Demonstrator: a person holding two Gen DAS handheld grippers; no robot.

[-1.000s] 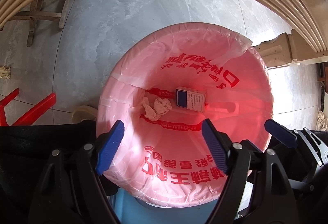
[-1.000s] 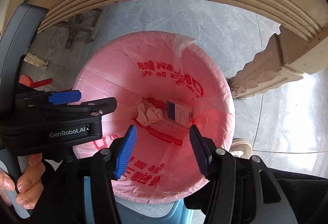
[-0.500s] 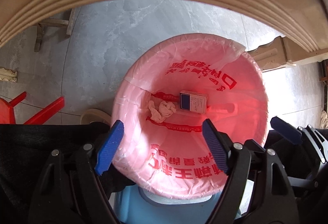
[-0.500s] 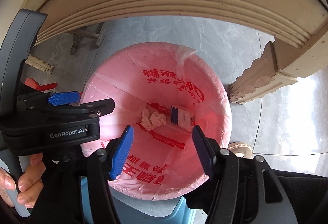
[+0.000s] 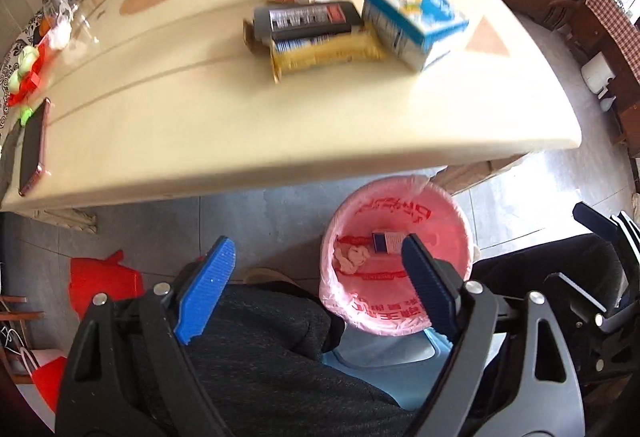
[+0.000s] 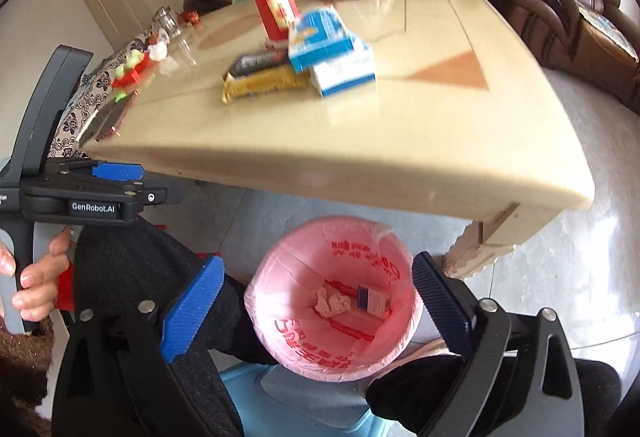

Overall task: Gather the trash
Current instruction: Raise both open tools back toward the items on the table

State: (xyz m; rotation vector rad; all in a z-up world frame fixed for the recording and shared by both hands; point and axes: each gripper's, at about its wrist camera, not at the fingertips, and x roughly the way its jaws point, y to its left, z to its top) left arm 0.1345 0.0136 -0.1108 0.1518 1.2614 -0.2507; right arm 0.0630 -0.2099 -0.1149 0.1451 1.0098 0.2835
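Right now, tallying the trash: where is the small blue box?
In both wrist views, the small blue box lies at the bottom of the pink-lined bin, right of the crumpled tissue.

Glossy tabletop (image 5: 280,125); thin pink plastic bin liner (image 5: 448,237).

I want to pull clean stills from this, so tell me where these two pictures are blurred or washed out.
Left wrist view: the blue and white carton and the yellow packet smear with motion; window glare top right. Right wrist view: the same clutter blurs, and the grey floor tiles wash out at right.
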